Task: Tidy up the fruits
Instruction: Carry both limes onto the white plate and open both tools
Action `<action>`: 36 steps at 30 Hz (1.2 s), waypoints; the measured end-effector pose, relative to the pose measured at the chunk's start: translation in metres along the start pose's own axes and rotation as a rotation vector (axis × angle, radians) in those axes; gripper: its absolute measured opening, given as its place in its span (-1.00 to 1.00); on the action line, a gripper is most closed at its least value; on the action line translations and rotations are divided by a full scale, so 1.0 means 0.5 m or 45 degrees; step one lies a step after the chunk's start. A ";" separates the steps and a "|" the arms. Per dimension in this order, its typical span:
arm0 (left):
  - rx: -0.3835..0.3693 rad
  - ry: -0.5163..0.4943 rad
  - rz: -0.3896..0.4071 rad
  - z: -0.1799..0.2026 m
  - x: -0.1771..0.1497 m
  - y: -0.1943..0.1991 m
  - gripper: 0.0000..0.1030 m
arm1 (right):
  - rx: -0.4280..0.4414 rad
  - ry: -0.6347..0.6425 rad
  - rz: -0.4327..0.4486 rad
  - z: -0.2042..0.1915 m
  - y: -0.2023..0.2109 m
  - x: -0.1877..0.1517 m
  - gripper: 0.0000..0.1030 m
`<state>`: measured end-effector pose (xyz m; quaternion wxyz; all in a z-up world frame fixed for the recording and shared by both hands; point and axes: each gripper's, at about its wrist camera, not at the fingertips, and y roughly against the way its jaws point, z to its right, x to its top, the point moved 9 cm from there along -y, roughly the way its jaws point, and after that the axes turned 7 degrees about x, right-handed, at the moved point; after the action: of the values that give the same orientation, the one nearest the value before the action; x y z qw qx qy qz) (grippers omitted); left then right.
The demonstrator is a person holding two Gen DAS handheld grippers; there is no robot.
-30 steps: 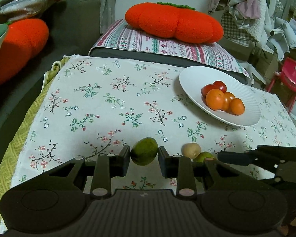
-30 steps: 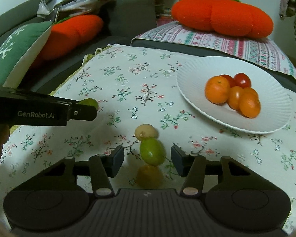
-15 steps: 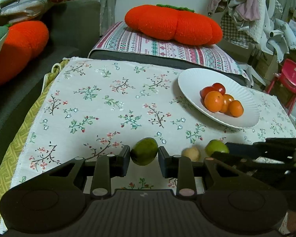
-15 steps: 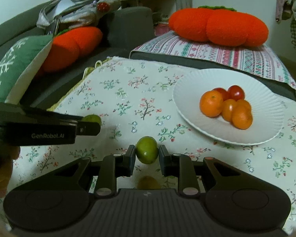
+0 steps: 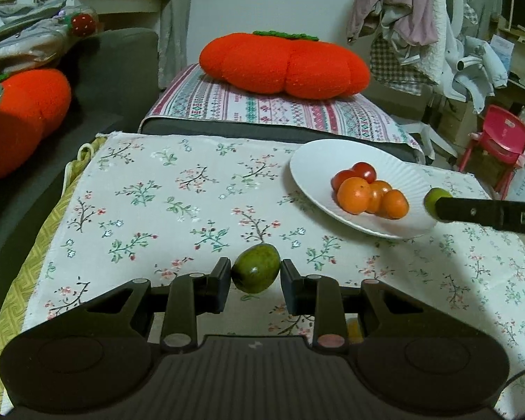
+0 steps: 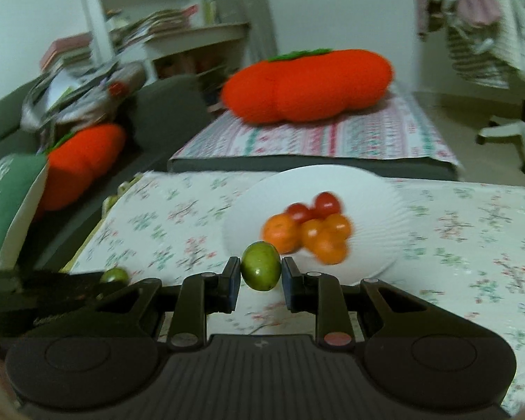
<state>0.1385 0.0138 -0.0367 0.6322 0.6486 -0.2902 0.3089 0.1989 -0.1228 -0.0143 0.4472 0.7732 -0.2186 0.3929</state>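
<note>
From the left wrist camera I see my left tool (image 5: 256,273) clamped on a dark green fruit (image 5: 256,268), one pad against each side, held above the floral cloth (image 5: 178,192) that covers the worktop. Further back and to the right sits the white plate (image 5: 318,161), carrying a cluster of oranges (image 5: 369,197) with cherry tomatoes (image 5: 355,173) behind them. At the right edge my right tool (image 5: 437,206) reaches in as a dark bar, with a light green fruit (image 5: 432,197) showing at its tip, just over the plate's near rim. A small yellowish thing peeks out under my tool's right finger; I cannot tell what it is. A big orange persimmon cushion (image 5: 283,64) lies on the striped cover beyond the worktop.

From the right wrist camera, which is blurred, my right tool (image 6: 261,276) is closed tight on the light green fruit (image 6: 261,265), lifted clear of the cloth and in front of the plate's (image 6: 378,196) near edge. The oranges (image 6: 308,236) and tomatoes (image 6: 315,206) lie just beyond it. Low at the left, my left tool (image 6: 98,285) shows with its dark green fruit (image 6: 114,275) at the tip.
</note>
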 end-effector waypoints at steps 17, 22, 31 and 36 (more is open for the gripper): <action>-0.087 -0.106 0.098 0.097 0.037 -0.041 -0.82 | -0.177 -0.219 0.022 0.116 0.006 -0.001 -0.56; -0.121 -0.200 0.174 0.148 0.054 -0.043 -0.82 | -0.179 -0.241 0.013 0.128 -0.004 -0.001 -0.56; -0.172 -0.322 0.226 0.203 0.056 -0.084 -0.82 | -0.177 -0.187 -0.013 0.110 -0.026 -0.012 -0.56; -0.200 -0.348 0.230 0.217 0.062 -0.103 -0.82 | -0.155 -0.133 -0.029 0.087 -0.044 -0.018 -0.56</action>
<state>0.2015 -0.0924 -0.0469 0.6051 0.6045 -0.4538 0.2500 0.2268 -0.1496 -0.0457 0.4857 0.7666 -0.2561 0.3329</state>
